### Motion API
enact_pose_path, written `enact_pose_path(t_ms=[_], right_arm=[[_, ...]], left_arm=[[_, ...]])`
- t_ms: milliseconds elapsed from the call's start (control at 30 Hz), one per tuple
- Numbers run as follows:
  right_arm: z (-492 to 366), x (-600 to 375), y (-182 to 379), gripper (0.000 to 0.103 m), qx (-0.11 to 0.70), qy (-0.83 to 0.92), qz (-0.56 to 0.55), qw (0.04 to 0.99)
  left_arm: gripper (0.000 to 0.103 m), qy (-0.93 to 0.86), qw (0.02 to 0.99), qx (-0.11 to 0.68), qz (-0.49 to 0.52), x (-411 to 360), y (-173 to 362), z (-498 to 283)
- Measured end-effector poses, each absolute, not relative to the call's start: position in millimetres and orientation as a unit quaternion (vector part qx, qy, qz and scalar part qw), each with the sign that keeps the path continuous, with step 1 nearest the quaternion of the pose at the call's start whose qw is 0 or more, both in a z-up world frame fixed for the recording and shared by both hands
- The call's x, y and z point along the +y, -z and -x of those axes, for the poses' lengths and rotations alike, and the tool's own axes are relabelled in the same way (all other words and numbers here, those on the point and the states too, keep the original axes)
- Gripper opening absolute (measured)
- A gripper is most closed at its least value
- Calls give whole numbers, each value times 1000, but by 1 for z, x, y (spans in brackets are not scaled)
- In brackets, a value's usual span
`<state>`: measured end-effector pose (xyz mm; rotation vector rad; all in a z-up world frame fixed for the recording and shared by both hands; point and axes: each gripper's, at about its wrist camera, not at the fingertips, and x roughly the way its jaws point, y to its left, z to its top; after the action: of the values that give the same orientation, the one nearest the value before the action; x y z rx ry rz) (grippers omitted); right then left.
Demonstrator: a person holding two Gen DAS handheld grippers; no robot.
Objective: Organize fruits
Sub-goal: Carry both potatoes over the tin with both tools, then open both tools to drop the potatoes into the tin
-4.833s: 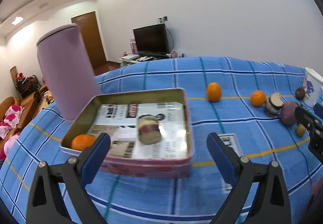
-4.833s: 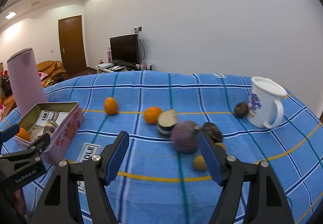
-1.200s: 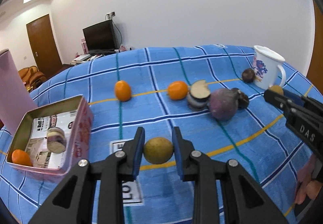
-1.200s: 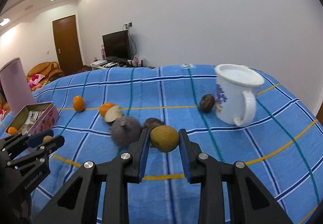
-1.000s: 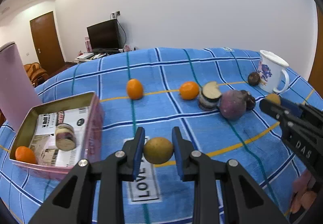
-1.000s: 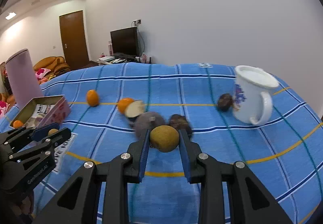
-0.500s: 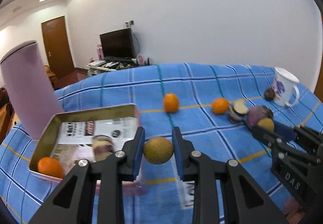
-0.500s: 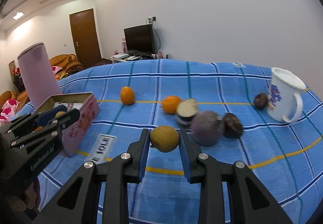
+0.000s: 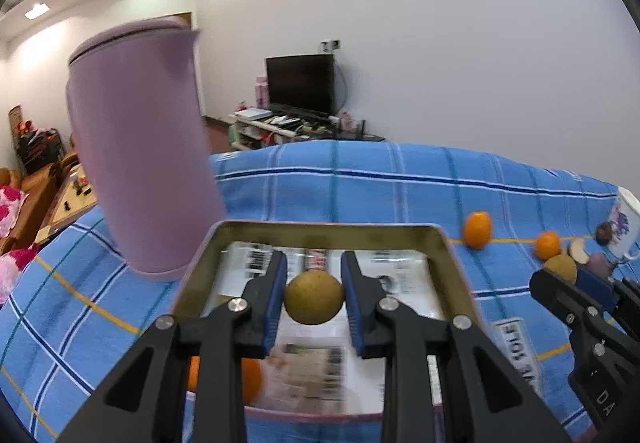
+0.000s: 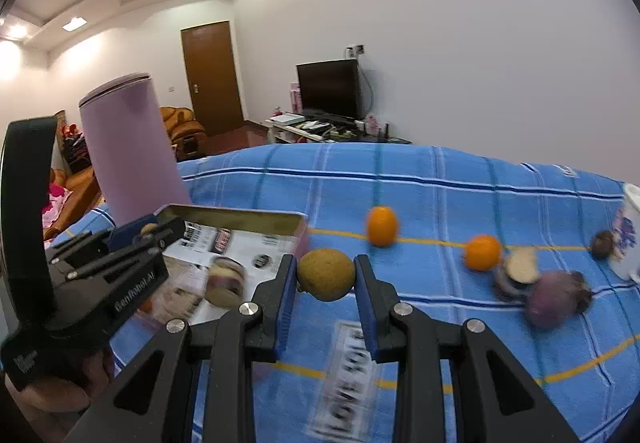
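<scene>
White-walled room behind, black TV (image 10: pixel 330 87) on a low stand, brown door (image 10: pixel 212 77) far left. Surface (image 10: pixel 440 195) wears a blue checked cloth with yellow, white and dark lines, soft woven look.

Tall mauve cylinder (image 9: pixel 136 147), matte, lidded, stands upright just beyond the left tongs, touching or nearly touching the far-left corner of the tin; can't tell which.

Rectangular metal tin (image 9: pixel 328 229), gold inside, pink outer wall, printed paper lining the floor. Sits directly under the left tongs and just left of the right tongs.

Left tongs (image 9: pixel 314 297): black frame, blue pads, clamped on a round yellow-brown fruit (image 9: pixel 314 301), dull, finely speckled skin. Fruit hangs over the tin interior, clear of the floor.

Right tongs (image 10: pixel 326 277): same build, clamped on a second yellow-brown fruit (image 10: pixel 326 273), rough matte skin, slightly lumpy. It hangs above the cloth at the tin's right edge.

In the tin: an orange (image 9: pixel 250 381) below the left tongs, partly hidden by the frame; a banded purple-and-cream cut piece (image 10: pixel 226 281) left of the right tongs, blurred.

Right of both tongs on the cloth: two oranges (image 10: pixel 382 225) (image 10: pixel 482 251), smooth and glossy; a cut half with pale face (image 10: pixel 520 269); a dull purple round fruit (image 10: pixel 552 299); a small dark brown fruit (image 10: pixel 602 243) touching a white printed mug (image 10: pixel 628 243) at frame edge.
</scene>
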<state>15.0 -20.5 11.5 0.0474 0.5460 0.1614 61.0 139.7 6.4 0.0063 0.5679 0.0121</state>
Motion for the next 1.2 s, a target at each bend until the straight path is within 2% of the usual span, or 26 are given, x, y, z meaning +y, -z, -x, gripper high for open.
enact_pose_path(t_ms=[300,733,1200], right_arm=[[-50,20,-2,31,285,-92,-37,953],[-87,43,16,31,327,-93,-32,940],[-91,52,20,31,341,-102,-21,934]], left_arm=[[29,-42,955,294,18,180,3,-75],[29,-63,942,329,-2,177,14,-89],[29,-75,935,346,-11,177,21,-93]])
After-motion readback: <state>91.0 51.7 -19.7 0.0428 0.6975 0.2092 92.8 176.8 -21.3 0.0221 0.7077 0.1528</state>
